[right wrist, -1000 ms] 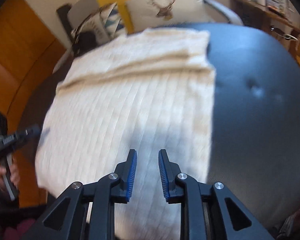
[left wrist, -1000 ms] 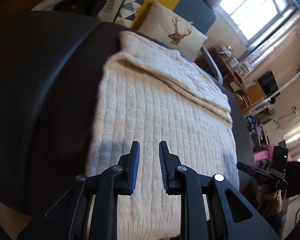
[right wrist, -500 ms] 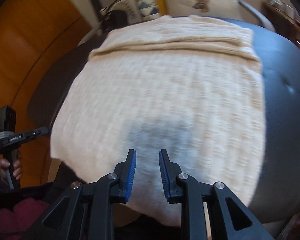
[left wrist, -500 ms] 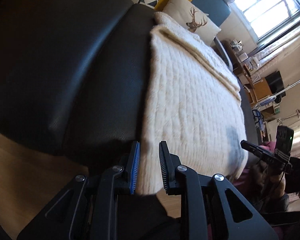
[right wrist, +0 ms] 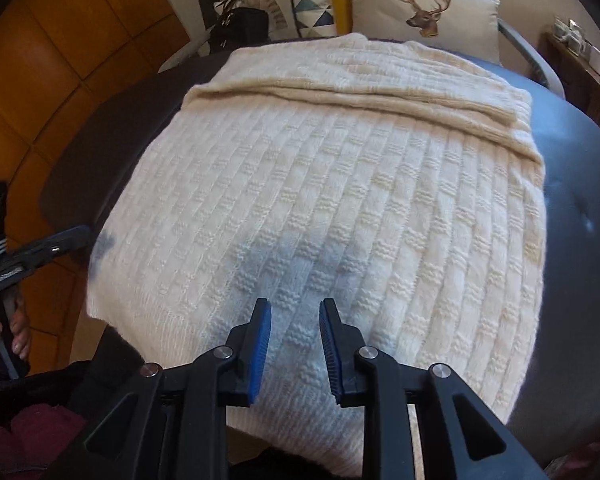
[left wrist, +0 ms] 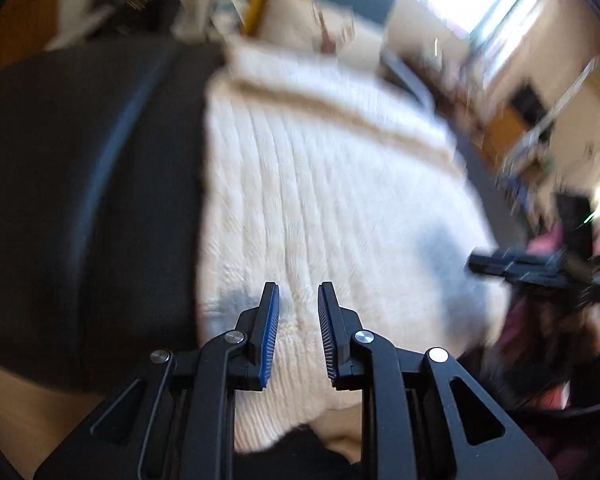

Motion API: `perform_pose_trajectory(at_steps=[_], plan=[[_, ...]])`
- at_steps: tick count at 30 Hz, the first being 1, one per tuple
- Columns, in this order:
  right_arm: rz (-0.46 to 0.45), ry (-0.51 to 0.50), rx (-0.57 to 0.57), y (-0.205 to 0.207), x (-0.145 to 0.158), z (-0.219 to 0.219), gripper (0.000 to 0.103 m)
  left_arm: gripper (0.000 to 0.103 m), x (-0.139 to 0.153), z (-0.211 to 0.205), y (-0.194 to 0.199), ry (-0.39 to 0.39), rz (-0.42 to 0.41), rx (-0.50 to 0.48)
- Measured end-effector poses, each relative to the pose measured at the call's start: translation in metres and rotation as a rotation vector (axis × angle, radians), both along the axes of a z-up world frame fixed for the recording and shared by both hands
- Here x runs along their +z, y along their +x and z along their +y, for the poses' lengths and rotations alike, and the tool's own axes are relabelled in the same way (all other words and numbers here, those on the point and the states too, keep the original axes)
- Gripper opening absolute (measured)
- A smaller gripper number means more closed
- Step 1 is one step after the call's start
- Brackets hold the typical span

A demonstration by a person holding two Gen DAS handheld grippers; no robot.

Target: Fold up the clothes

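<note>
A cream knitted sweater (right wrist: pixel 340 184) lies flat on a dark cushioned seat (right wrist: pixel 588 208), its far part folded over into a band. Its near hem hangs over the seat's front edge. My right gripper (right wrist: pixel 295 308) hovers open just above the near middle of the sweater, nothing between its fingers. My left gripper (left wrist: pixel 298 292) is open over the sweater (left wrist: pixel 332 200) near its left front corner; that view is blurred. Each gripper shows in the other's view: the right gripper (left wrist: pixel 512 260) at the sweater's right edge, the left gripper (right wrist: pixel 40 248) at its left edge.
Pillows stand behind the seat: a deer-print one (right wrist: pixel 424 12) and a triangle-patterned one (right wrist: pixel 308 4), with a black bag (right wrist: pixel 240 28) beside them. Orange wood panels (right wrist: pixel 60 52) lie to the left, a shelf with clutter (right wrist: pixel 580 48) to the right. A hand (right wrist: pixel 16 328) holds the left gripper.
The left gripper has swung right from the seat's dark left side back over the sweater's front corner. The right gripper has shifted slightly; both stay open.
</note>
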State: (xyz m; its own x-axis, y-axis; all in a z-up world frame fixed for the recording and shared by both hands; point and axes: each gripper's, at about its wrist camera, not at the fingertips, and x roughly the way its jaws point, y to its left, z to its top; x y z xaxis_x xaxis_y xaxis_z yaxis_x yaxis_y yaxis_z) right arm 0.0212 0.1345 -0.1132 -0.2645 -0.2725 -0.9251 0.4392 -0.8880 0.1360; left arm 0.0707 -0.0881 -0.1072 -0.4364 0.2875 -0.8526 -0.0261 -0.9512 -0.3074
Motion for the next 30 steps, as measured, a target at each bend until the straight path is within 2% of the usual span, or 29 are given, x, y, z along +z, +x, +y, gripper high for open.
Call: perform_pose_trajectory(at_steps=[3,7,8,10,12,15,18,21,24,25,28,30], plan=[[0.011,0.075,-0.024,-0.001,-0.012,0.013,0.025,0.020,-0.005,-0.009,-0.002,0.027,-0.016,0.022],[-0.017,-0.060,-0.100,0.007,0.000,0.051,0.025,0.020,0.010,-0.022,0.010,0.168,0.021,0.054],[-0.033,-0.087,-0.113,0.007,0.000,0.059,0.025,0.020,0.013,-0.019,0.010,0.164,0.027,0.044],[-0.072,-0.057,-0.136,0.007,-0.011,0.070,0.025,0.020,0.009,-0.007,0.008,0.073,0.008,0.044],[-0.053,-0.012,-0.138,0.012,-0.013,0.077,0.024,0.020,-0.002,-0.002,0.003,-0.015,-0.036,0.048],[-0.066,0.006,-0.206,0.019,-0.004,0.102,0.024,0.020,0.004,-0.008,0.006,0.051,-0.036,0.028],[-0.076,-0.070,-0.267,0.030,0.006,0.126,0.025,0.020,0.013,-0.002,0.006,0.120,0.004,0.019],[-0.061,-0.118,-0.281,0.041,0.010,0.136,0.025,0.020,0.006,0.014,0.000,0.060,-0.012,-0.016],[-0.128,0.002,-0.238,0.057,-0.014,0.128,0.025,0.020,0.000,0.029,-0.006,-0.001,-0.028,-0.052],[-0.126,-0.003,-0.249,0.060,-0.012,0.132,0.025,0.020,-0.001,0.032,-0.006,-0.015,-0.035,-0.062],[-0.108,-0.051,-0.293,0.067,0.000,0.147,0.025,0.020,0.006,0.024,-0.003,0.053,-0.044,-0.050],[-0.061,-0.142,-0.320,0.060,0.015,0.153,0.025,0.021,0.013,0.021,-0.009,0.112,-0.022,-0.041]])
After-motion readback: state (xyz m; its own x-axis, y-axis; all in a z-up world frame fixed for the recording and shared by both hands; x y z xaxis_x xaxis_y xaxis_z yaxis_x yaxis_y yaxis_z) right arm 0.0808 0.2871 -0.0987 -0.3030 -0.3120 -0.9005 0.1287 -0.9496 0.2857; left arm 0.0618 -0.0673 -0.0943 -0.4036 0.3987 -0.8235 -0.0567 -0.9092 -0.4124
